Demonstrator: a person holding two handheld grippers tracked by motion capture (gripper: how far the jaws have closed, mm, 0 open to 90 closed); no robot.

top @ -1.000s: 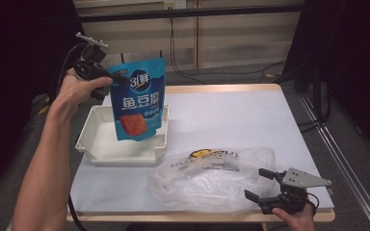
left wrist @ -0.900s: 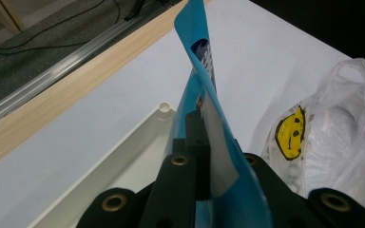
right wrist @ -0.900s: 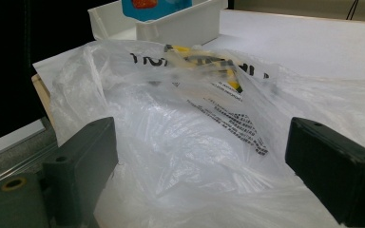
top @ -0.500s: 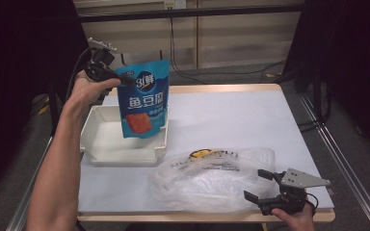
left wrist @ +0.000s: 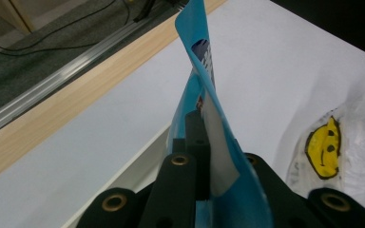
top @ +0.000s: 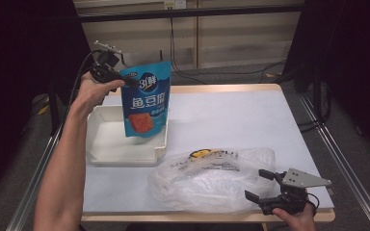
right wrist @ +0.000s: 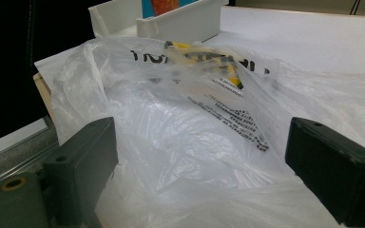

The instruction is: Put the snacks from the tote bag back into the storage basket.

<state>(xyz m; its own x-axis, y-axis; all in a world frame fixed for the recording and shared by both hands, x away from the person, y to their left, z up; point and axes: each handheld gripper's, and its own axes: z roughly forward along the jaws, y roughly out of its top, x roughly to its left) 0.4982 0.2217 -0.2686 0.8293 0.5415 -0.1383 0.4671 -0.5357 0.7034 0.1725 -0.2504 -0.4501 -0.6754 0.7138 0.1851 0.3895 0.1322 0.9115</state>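
Hanging from the left gripper [top: 110,72], whose jaws are pinched on its top corner, the blue pouch [top: 144,106] dangles upright in the air above the white tray [top: 107,153], its lower edge just over the tray's right side; the left gripper view shows the pouch's thin edge [left wrist: 204,118] squeezed between the two black jaws. Right of the tray, a clear plastic bag [top: 207,180] with a yellow smiley lies crumpled on the table [top: 231,115], and at the table's near right corner the right gripper [top: 260,185] sits with its jaws spread wide, the bag's edge just between them.
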